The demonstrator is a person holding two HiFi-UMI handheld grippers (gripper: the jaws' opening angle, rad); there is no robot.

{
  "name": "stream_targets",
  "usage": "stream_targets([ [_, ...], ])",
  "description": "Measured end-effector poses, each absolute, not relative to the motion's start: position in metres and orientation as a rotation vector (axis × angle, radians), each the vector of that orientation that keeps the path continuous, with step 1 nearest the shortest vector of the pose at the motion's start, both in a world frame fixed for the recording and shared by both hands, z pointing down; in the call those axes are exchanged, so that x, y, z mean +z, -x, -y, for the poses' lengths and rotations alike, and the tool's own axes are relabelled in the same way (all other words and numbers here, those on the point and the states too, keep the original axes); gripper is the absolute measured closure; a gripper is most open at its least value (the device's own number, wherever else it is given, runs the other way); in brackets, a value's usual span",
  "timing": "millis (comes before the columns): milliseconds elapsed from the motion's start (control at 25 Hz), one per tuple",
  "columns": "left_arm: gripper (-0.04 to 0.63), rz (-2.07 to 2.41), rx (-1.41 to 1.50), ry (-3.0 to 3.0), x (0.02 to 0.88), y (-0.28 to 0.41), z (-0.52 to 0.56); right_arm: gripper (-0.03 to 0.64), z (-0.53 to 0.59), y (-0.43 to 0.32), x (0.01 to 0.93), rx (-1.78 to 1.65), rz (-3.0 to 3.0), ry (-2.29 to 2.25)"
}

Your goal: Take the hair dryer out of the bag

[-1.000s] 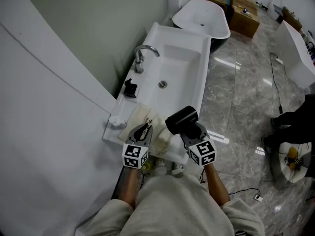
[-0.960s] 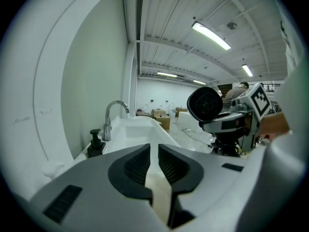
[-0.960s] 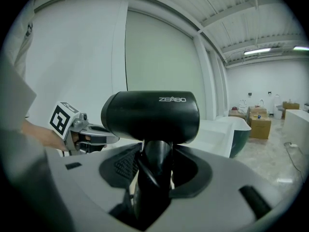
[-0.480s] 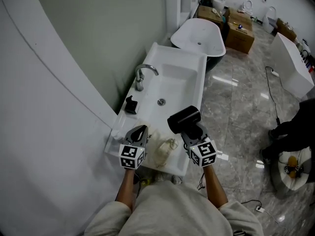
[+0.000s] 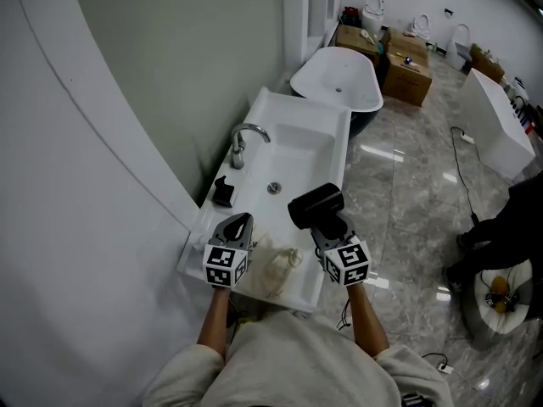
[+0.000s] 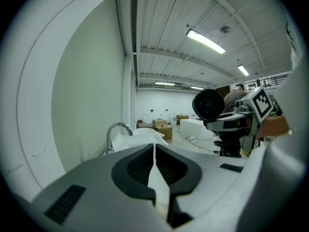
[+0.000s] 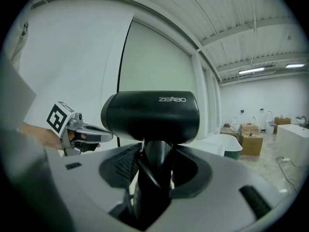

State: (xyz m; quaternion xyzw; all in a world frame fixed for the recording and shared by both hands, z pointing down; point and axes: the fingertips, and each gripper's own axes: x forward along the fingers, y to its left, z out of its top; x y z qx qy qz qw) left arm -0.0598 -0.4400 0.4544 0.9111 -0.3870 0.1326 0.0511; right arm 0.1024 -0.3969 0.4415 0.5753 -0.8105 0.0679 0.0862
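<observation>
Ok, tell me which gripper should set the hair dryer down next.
Right. The right gripper clamps the hair dryer by its handle; the left gripper is shut, holding nothing.

Only thing you can actually read here is the brand "ZEABO", in small pale letters on the side of the black hair dryer [image 7: 149, 117] barrel. The left marker cube [image 5: 222, 265] and right marker cube [image 5: 346, 263] just carry black-and-white square code patterns.

The bag [image 5: 280, 268] lies on the counter [image 5: 195, 246] before the sink [image 5: 295, 155], left of the hair dryer [image 5: 316, 206]; the faucet [image 5: 241, 142] stands at the sink's left; the bathtub [image 5: 336, 81] lies behind.
</observation>
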Motion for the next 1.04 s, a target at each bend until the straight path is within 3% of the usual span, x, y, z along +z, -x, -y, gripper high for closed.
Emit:
stream_targets([
  [1040, 0.575, 1.175, 0.413, -2.780, 0.459, 0.047, 0.457, 0.442, 0.416, -0.114, 0.450, 0.199, 2.401, -1.731],
])
